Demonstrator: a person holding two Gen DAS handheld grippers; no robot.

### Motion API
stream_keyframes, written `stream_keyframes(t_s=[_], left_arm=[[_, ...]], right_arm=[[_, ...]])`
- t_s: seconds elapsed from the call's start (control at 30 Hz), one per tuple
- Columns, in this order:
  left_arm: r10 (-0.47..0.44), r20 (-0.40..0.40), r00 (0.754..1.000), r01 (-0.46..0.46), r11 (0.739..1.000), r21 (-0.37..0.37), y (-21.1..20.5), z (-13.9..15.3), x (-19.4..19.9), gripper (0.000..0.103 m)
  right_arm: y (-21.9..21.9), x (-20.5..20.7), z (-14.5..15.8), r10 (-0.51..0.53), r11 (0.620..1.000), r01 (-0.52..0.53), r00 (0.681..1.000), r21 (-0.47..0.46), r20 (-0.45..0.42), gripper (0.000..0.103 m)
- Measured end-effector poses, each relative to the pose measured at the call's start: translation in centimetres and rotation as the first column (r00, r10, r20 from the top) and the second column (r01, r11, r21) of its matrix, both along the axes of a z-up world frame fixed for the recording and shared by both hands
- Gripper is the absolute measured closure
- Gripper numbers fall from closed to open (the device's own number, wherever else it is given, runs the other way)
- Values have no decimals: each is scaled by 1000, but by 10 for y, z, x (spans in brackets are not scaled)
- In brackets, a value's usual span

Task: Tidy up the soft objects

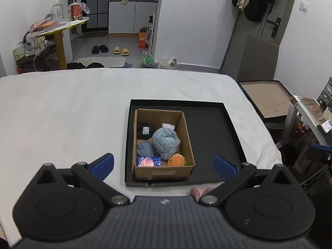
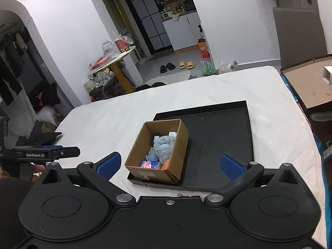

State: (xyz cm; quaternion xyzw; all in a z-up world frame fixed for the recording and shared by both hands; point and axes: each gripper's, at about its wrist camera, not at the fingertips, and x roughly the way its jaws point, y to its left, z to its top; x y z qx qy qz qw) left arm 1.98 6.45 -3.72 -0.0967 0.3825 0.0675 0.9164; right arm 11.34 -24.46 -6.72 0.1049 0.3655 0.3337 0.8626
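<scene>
- Open brown cardboard box (image 1: 164, 145) sits in left part of shallow black rectangular tray (image 1: 209, 137); centre of left wrist view, just ahead of and below left gripper (image 1: 164, 164).
- Left gripper: blue pads spread fully wide, nothing between them.
- Right gripper (image 2: 170, 164): blue pads wide apart too, empty; box lies ahead, slightly left of centre in right wrist view.
- Both grippers about equally near the box; which is nearer, cannot tell.
- Box long axis runs away from the camera, top open, flap folded in at far right corner.
- Inside: fluffy pale-blue plush bundle (image 1: 165, 143) in middle, bulky, nappy; round orange burger-shaped plush (image 1: 176, 160) at near right corner; frayed denim patch (image 1: 145, 149) to its left; glossy blue packet (image 1: 149, 161) at near left; black dotted fabric piece (image 1: 144, 131) at far left.
- White cloth-covered tabletop (image 1: 62, 114) bare of loose soft items; sorting looks done or nearly so.
</scene>
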Motion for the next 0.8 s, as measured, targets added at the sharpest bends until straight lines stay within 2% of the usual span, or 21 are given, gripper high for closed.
stream_keyframes(t_s=[0.6, 0.8], left_arm=[[-29, 22, 999, 29, 1000, 7, -18, 14, -26, 1], [-5, 26, 1000, 5, 1000, 20, -19, 15, -32, 1]], right_arm=[[18, -45, 14, -76, 996, 77, 996, -37, 48, 0], [22, -51, 16, -109, 992, 113, 992, -57, 70, 0]])
